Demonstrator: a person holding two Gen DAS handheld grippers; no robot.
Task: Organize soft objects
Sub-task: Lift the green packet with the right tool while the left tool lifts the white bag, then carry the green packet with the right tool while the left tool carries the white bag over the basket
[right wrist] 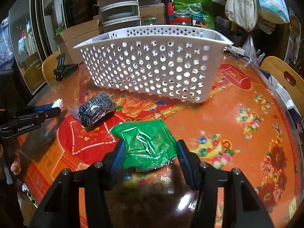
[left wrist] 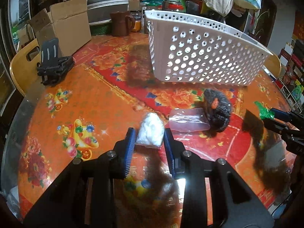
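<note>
the tabletop (left wrist: 79, 98) wears a shiny orange and red flowered cover, and a white basket (right wrist: 152, 64) with round holes stands on it. in front of the basket lies a dark knitted bundle (right wrist: 96, 110) on clear plastic. nearer than the bundle, the right gripper (right wrist: 150, 152) clamps a green foil packet (right wrist: 146, 144), and the left gripper (left wrist: 150, 134) clamps a white wad in clear wrap (left wrist: 151, 131), left of the bundle.

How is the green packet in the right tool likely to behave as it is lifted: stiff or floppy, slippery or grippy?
The green packet looks crinkled and creased, so it is probably floppy and will sag beyond the right tool. Its glossy film suggests it may be slippery in the grip. It appears thin and flat, so it is likely light for its size.
</note>
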